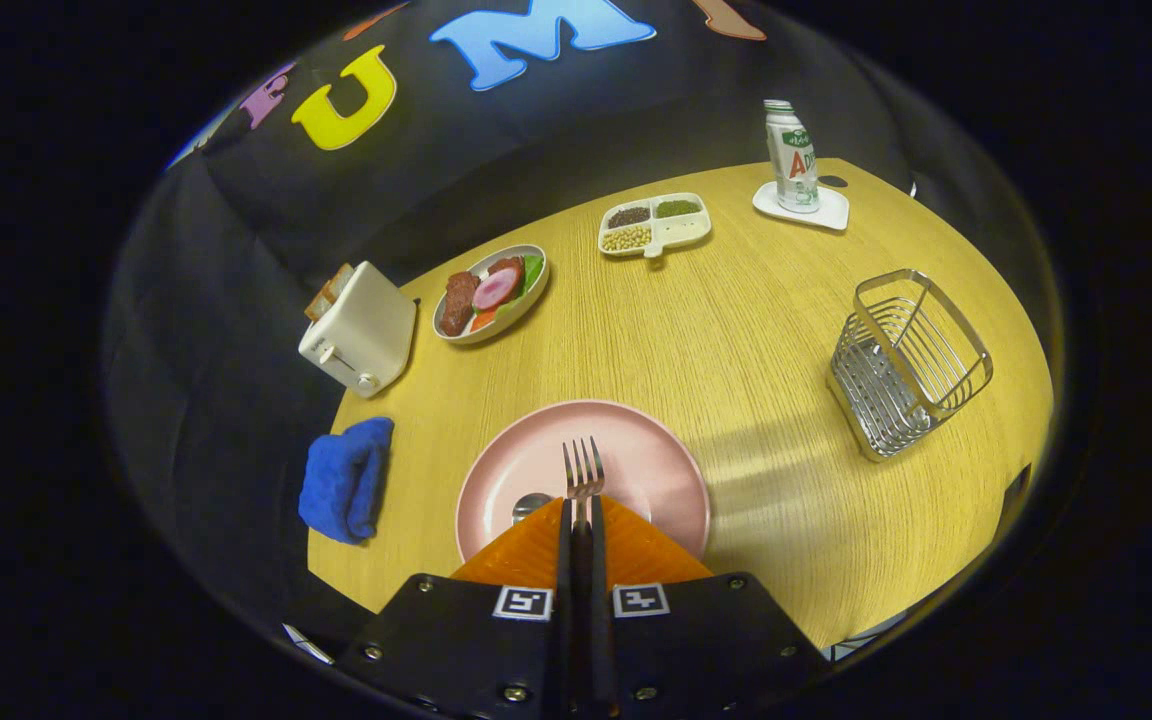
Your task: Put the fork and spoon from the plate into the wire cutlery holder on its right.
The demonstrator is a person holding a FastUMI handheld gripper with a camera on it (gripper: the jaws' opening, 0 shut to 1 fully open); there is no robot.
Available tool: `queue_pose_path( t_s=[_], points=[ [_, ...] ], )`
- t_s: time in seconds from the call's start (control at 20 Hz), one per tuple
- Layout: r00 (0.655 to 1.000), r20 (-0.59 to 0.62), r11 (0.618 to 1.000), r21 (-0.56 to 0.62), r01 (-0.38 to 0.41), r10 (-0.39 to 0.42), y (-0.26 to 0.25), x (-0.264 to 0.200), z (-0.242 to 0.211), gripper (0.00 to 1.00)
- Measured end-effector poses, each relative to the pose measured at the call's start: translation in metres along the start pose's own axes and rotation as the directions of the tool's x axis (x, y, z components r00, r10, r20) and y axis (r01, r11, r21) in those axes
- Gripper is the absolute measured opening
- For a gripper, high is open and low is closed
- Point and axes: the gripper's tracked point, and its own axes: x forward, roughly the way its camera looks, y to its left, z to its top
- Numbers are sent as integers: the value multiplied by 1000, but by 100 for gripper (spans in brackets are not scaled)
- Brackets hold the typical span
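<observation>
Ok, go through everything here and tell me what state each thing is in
gripper: shut on the fork
fork: gripped, tines pointing ahead over the pink plate
spoon: lying on the pink plate
wire cutlery holder: upright, empty
toaster: bread in slot
bottle: upright, capped

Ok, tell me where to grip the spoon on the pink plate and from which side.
Judging by the silver spoon, whose bowl peeks out left of the gripper, its handle seems to run back under the fingers, unseen. Those fingers are shut on the metal fork, so drop that in the wire cutlery holder first. Then probably come from above over the round pink plate, fingers astride the neck behind the bowl.
</observation>
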Motion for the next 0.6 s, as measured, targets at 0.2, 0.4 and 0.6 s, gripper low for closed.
queue_pose_path(
  t_s=[0.2, 0.4, 0.6],
  points=[
    [996, 84, 998, 65, -18, 12, -15, -40, 40, 8],
    [983, 174, 995, 88, 50, -64, -65, -79, 84, 8],
    [965, 205, 985, 94, 148, -164, -120, -103, 105, 8]
  ],
)
